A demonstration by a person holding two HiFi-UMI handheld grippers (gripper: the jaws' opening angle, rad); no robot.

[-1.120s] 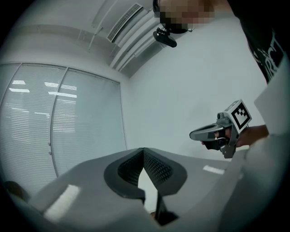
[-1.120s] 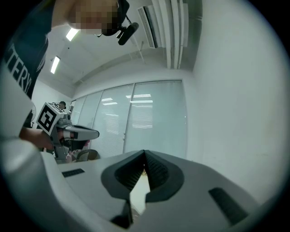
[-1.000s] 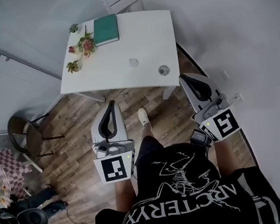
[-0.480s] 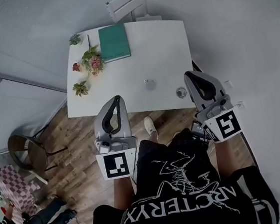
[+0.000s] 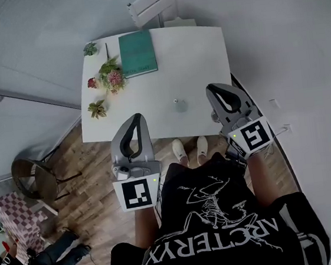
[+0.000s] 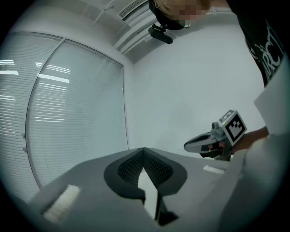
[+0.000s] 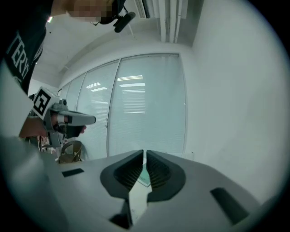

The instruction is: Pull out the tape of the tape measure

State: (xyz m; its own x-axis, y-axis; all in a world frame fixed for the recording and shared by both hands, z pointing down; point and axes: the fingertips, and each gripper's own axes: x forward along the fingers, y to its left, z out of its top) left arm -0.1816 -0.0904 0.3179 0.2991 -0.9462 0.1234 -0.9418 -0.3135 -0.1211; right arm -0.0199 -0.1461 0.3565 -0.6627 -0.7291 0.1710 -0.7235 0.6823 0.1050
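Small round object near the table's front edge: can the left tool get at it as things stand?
Probably yes. Only bare tabletop lies between the small round object and the left tool, held over the near edge of the table. Its jaws are shut, so they must open first.

**Two hand-held grippers over the near edge of a white surface**

The white square surface (image 5: 204, 53) carries a teal rectangular book (image 5: 138, 53) at its far edge. Pink and green flower sprigs (image 5: 107, 77) lie along its left side, and a small round grey object (image 5: 179, 105) sits near the front. The left hand-held gripper (image 5: 137, 118) and the right hand-held gripper (image 5: 213, 88) hang above the near edge, each with its jaw tips meeting. Below are the wood-plank floor (image 5: 86, 167), a pair of white shoes (image 5: 191, 148) and a round dark stool (image 5: 34, 176).
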